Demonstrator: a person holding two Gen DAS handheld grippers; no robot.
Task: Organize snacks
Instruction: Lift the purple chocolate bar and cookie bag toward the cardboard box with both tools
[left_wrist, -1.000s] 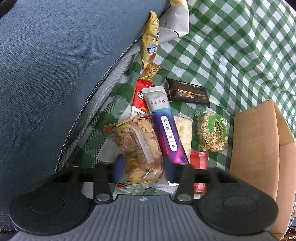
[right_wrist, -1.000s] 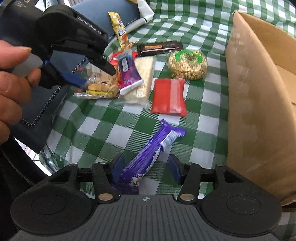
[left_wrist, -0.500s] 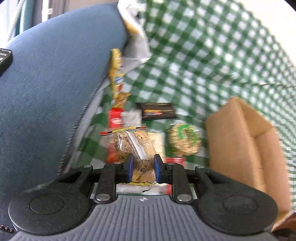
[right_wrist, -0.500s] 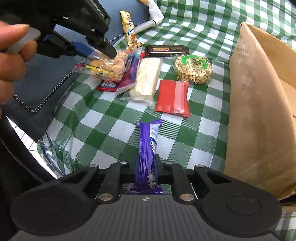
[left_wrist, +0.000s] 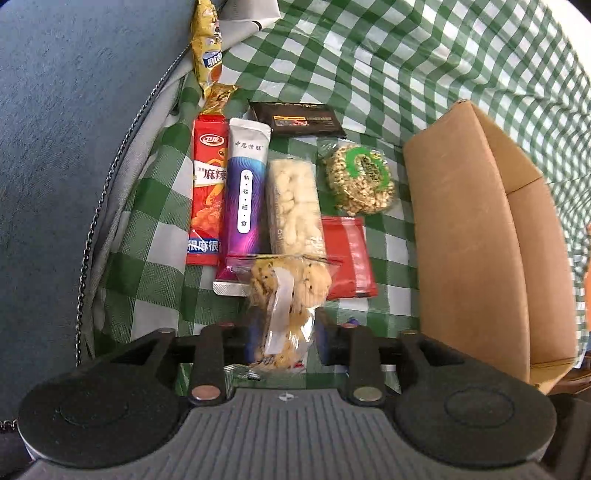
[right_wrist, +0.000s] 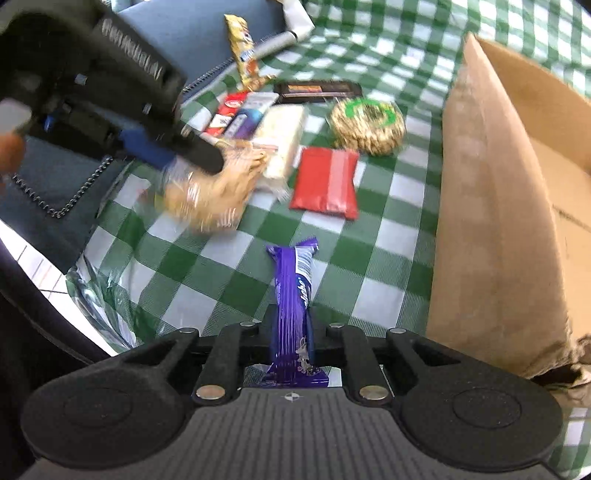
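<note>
My left gripper (left_wrist: 284, 341) is shut on a clear bag of cookies (left_wrist: 286, 295) and holds it above the green checked cloth (left_wrist: 369, 66); the bag also shows, blurred, in the right wrist view (right_wrist: 210, 199). My right gripper (right_wrist: 291, 332) is shut on a purple chocolate bar (right_wrist: 293, 291). Several snacks lie in a row on the cloth: a red spicy strip (left_wrist: 207, 192), a purple and white stick (left_wrist: 245, 199), a pale rice bar (left_wrist: 293, 206), a red packet (left_wrist: 349, 254), a round seed cake (left_wrist: 360, 181), a black bar (left_wrist: 297, 119) and a yellow packet (left_wrist: 207, 55).
An open cardboard box (left_wrist: 476, 236) stands to the right of the snacks; it also shows in the right wrist view (right_wrist: 509, 206). A blue denim bag (left_wrist: 74, 147) with a chain lies at the left. The cloth's front left edge (right_wrist: 92, 295) hangs over the table.
My left gripper closed on the cookie bag and lifted it off the row toward the front. My right gripper closed on the purple bar and raised it.
</note>
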